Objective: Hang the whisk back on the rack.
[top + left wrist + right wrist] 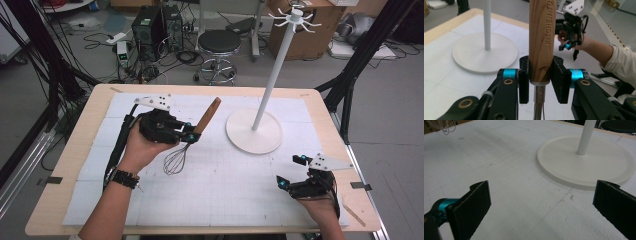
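A whisk with a brown wooden handle (208,115) and a wire head (176,161) is lifted off the white mat, handle pointing up and away. My left gripper (191,134) is shut on the handle's lower end (541,45), just above the metal collar. A white stand has a round base (254,131), a tall pole (276,70) and hooks at the top (296,17). Its base (485,52) lies beyond the held whisk. My right gripper (291,172) rests open near the table's front right, with nothing between its pads (471,207). The stand's base (586,161) is ahead of it.
The wooden table (75,145) is covered by a white gridded mat (225,185). A black stool (219,44), computer cases (150,25) and a cardboard box (305,35) stand on the floor behind. The other hand and its gripper (571,25) appear far off in the left gripper view.
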{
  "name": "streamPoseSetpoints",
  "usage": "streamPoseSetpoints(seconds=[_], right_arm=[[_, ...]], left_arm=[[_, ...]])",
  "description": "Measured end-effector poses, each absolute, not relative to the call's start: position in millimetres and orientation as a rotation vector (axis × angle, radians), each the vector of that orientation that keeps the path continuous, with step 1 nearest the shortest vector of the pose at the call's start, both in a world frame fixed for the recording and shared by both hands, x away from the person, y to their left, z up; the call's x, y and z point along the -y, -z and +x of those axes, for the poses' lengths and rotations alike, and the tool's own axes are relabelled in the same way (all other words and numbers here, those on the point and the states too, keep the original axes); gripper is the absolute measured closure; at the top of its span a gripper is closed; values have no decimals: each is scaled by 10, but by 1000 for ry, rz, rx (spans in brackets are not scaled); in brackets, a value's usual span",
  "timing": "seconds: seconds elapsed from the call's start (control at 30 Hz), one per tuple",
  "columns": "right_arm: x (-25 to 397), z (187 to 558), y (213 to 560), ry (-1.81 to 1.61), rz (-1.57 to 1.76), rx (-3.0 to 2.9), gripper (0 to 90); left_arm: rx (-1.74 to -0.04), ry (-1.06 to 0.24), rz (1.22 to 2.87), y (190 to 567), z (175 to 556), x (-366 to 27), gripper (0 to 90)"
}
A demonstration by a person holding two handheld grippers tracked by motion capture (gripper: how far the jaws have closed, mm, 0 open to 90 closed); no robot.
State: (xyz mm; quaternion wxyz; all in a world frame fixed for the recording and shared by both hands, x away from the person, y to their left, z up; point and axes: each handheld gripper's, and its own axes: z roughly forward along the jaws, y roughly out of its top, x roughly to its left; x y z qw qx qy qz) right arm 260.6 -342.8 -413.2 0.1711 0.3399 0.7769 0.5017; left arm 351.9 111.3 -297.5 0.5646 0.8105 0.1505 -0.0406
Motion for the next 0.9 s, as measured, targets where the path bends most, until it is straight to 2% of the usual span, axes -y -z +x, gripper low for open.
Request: streamPoseSetpoints(seconds=[0.9], right_arm=[[3426,2619,4133,-1443,946,-2210,2]], left_arm=[[-254,148,1872,2370,3966,-554,701]])
